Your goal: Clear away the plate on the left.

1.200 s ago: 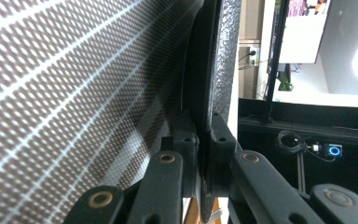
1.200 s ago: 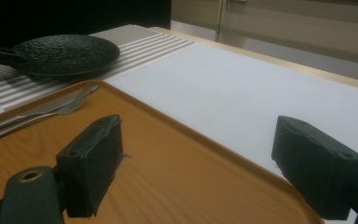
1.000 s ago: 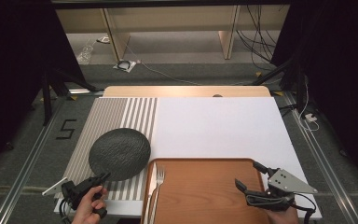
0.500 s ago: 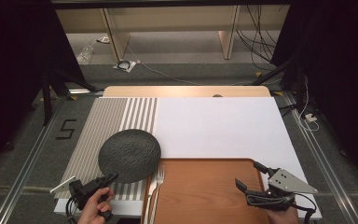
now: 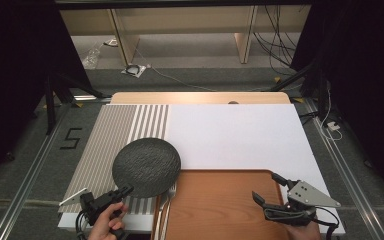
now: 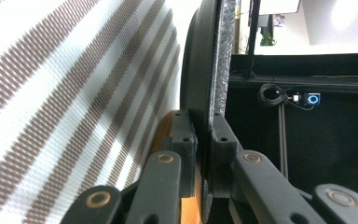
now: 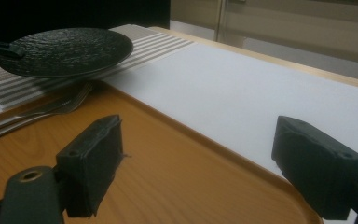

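Note:
A dark, rough-textured round plate [image 5: 146, 166] hangs slightly above the striped placemat [image 5: 105, 145], its right edge over the corner of the wooden tray [image 5: 220, 210]. My left gripper [image 5: 125, 191] is shut on the plate's near rim. In the left gripper view both jaws clamp the plate [image 6: 212, 60] edge-on, and my left gripper [image 6: 204, 140] sits beside the striped mat [image 6: 74, 93]. A metal fork [image 5: 167, 200] lies along the tray's left side. My right gripper [image 5: 266, 186] stands open over the tray's right part. My right gripper [image 7: 205, 163] holds nothing, with the plate [image 7: 65, 49] and fork [image 7: 60, 109] farther off.
A white mat [image 5: 235, 135] covers the middle and right of the table, behind the tray. The wooden tabletop edge [image 5: 200, 97] shows at the back. Beyond it are floor, cables [image 5: 135, 70] and table legs. Dark curtains flank both sides.
The left gripper has carried the plate to the right, from over the striped mat to overlapping the tray's left corner and the fork's tines. The right gripper has stayed put.

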### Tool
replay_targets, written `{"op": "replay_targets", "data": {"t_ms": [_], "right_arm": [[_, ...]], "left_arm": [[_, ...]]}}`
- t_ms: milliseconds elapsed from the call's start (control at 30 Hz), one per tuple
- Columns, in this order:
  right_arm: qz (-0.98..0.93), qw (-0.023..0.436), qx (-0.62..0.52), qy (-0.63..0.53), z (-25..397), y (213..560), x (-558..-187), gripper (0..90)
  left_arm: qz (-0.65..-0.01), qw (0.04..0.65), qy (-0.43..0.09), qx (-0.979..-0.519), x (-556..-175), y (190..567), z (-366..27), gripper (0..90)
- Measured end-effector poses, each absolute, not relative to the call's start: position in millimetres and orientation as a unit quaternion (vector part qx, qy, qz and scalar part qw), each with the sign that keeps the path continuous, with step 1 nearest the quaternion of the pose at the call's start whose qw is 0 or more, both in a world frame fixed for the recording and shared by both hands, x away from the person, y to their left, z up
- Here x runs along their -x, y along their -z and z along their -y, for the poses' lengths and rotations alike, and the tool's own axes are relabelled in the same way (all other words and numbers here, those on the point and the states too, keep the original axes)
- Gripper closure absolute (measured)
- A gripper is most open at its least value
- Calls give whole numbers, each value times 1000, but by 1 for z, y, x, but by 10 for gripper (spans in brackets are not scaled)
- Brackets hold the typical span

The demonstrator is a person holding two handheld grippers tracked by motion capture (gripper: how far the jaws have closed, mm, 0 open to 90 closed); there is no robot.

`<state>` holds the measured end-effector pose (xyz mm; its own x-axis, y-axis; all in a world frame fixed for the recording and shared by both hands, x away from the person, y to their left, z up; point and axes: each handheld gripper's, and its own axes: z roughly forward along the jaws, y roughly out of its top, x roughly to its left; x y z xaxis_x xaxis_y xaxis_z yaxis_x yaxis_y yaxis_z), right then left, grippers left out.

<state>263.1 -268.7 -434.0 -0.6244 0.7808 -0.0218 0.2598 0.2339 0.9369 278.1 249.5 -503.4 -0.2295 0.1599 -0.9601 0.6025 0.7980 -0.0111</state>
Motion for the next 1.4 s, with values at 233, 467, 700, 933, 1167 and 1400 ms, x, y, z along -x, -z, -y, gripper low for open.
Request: {"op": "replay_targets", "data": {"t_ms": [233,467,700,933,1167,1400], "right_arm": [[-743,256,-350,-510,269,434,-263,172],[-742,256,-351,-510,269,434,-263,172],[-742,256,-351,-510,269,434,-263,172],[-742,257,-351,-510,269,434,-263,172],[-742,256,-351,-511,270,434,-263,172],[-742,257,-352,-510,270,434,-263,172]], "left_arm": [[-752,568,202,-264,-277,501,-242,841],[-749,566,203,-278,-277,500,-237,841],[-745,559,216,-293,-275,499,-225,842],[-737,552,231,-314,-272,498,-211,841],[-732,544,244,-329,-270,499,-198,841],[-725,538,257,-345,-266,500,-185,841]]}}
